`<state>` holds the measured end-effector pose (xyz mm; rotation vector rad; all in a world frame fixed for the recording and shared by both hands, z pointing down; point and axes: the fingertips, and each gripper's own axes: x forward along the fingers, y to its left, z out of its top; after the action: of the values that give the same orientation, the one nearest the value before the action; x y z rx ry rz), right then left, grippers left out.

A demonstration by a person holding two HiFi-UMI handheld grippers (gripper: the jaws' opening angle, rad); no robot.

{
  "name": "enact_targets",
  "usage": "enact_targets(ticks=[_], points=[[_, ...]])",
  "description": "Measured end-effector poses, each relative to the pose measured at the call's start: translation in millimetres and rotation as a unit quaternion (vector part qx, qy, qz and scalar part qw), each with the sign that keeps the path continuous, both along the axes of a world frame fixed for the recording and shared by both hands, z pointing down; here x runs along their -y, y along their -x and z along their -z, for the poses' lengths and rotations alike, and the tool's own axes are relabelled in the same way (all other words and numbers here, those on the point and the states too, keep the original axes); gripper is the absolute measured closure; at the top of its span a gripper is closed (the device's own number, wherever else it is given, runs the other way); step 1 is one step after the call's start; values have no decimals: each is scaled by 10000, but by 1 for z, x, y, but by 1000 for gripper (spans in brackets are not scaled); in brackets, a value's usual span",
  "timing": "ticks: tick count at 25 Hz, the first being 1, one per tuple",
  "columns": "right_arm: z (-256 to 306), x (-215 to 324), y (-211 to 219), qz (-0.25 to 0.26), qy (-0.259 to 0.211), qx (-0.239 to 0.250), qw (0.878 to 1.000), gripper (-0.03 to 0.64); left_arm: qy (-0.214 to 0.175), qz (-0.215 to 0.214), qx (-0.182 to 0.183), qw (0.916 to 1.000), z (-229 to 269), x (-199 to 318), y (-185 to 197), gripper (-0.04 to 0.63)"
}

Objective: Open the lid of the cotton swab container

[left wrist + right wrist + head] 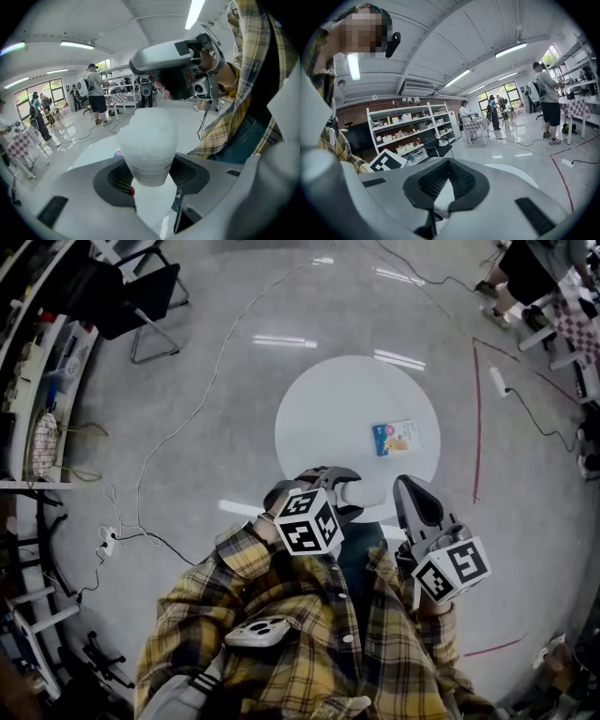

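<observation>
The left tongs [335,491] stand wide and grip the cotton swab container [147,140], a frosted white tub pinched between the two dark pads, with its broader end pointing away from the camera. In the head view the container sits at the tips of the tongs, over the near edge of the round white counter [328,413] and lifted clear of its top. The right tongs [446,179] are closed pad against pad with nothing between them. They hang just beside the left pair on the person's right, also at the counter's near rim, apart from the container.

The counter top is mostly bare. A small blue and white packet [396,437] lies flat towards its right side, well inside the edge and well apart from both tongs.

Grey polished floor [234,381] lies open all round the counter. A thin cable [202,399] trails across it to the left, and a red tape line [477,427] runs down the right, neither touching the counter. A black chair [141,301] stands far off at the upper left, and shelving [37,427] lines the left wall.
</observation>
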<state>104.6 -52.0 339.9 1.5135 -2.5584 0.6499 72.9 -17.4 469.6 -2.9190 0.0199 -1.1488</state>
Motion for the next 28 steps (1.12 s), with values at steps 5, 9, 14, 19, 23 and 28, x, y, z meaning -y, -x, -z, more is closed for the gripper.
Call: enact_targets(ticks=[5, 9, 14, 19, 23, 28], points=[[23, -3, 6, 81, -228, -43, 9997, 601, 35, 135, -100, 9999, 32, -8, 6, 360], [37, -4, 8, 201, -421, -65, 9989, 601, 141, 227, -234, 9994, 54, -9, 11, 360], [45, -10, 10, 332, -494, -77, 9982, 601, 315, 417, -342, 9980, 79, -13, 15, 360], [48, -13, 9, 428, -512, -52, 9978, 601, 248, 455, -448, 9977, 94, -16, 14, 360], [51, -14, 13, 455, -552, -3, 9974, 601, 251, 462, -488, 9974, 98, -20, 16, 360], [53, -15, 18, 470, -609, 15, 9970, 601, 280, 437, -486, 9975, 99, -22, 22, 360]])
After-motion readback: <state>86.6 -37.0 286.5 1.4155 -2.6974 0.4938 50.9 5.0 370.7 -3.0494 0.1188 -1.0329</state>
